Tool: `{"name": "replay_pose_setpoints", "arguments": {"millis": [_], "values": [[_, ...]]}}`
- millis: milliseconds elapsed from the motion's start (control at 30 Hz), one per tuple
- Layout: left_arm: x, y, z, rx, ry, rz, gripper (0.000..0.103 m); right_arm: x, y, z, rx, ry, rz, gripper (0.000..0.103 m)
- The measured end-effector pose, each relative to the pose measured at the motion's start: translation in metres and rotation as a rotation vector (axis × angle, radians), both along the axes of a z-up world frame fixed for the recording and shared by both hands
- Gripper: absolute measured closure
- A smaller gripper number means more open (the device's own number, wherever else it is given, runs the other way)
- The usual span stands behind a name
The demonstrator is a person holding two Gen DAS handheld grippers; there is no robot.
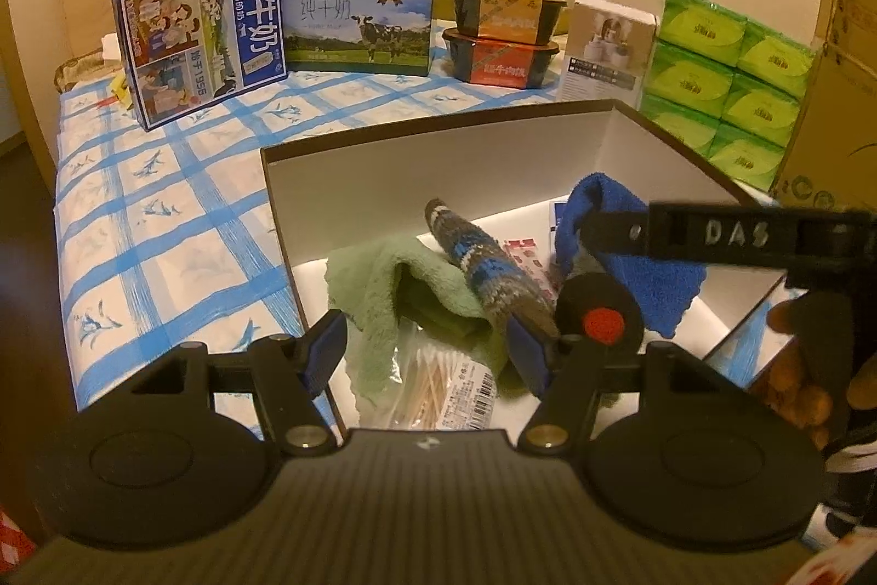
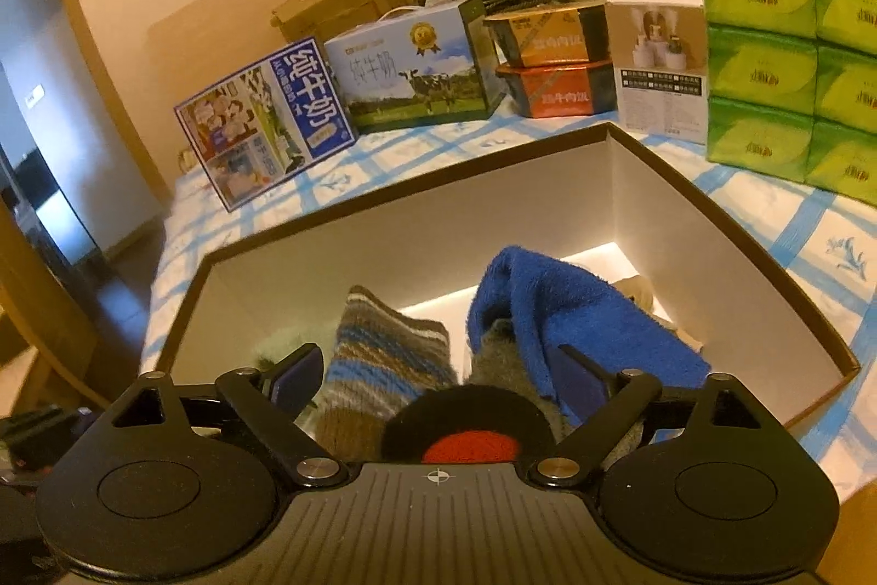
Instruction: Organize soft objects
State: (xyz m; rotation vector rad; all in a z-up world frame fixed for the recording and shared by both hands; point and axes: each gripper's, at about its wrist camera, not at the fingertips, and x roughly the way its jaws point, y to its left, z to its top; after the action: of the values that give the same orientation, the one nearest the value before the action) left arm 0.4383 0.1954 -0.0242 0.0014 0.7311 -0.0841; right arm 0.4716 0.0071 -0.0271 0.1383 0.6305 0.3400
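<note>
An open box with white walls [image 1: 438, 157] [image 2: 416, 223] stands on the blue-checked cloth. Inside lie a green towel [image 1: 378, 278], a striped knit sock [image 1: 482, 256] [image 2: 378, 365], a blue towel [image 1: 647, 278] [image 2: 553, 305], a black round piece with a red spot [image 1: 600, 311] [image 2: 471, 426] and a packet of cotton swabs [image 1: 433, 387]. My left gripper [image 1: 427, 355] is open above the green towel and the packet. My right gripper [image 2: 436, 379] is open over the sock and a grey item [image 2: 504, 365]. The blue towel drapes over its right finger [image 1: 712, 234].
Behind the box stand two milk cartons [image 1: 203, 37] [image 1: 362, 15], two stacked food bowls [image 1: 504, 31], a small white box [image 1: 608, 47] and green tissue packs [image 1: 723, 80]. A cardboard box [image 1: 833, 102] rises at the right. A hand [image 1: 795, 365] shows at the right edge.
</note>
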Motion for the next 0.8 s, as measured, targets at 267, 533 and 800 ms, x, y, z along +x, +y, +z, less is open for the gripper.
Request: {"name": "replay_pose_setpoints", "arguments": {"millis": [267,533,800], "values": [[-0.033,0.004,0.016,-0.024,-0.041,0.002,0.041,-0.029,0.015,0.003,-0.07,-0.046,0.054,0.013],[-0.099,0.023,0.048,-0.073,-0.103,0.067,0.04,-0.099,0.012,0.024,-0.058,-0.123,0.104,0.013],[-0.169,0.012,0.073,-0.051,-0.133,0.118,0.037,-0.188,-0.032,0.041,-0.029,-0.144,0.111,0.013]]}}
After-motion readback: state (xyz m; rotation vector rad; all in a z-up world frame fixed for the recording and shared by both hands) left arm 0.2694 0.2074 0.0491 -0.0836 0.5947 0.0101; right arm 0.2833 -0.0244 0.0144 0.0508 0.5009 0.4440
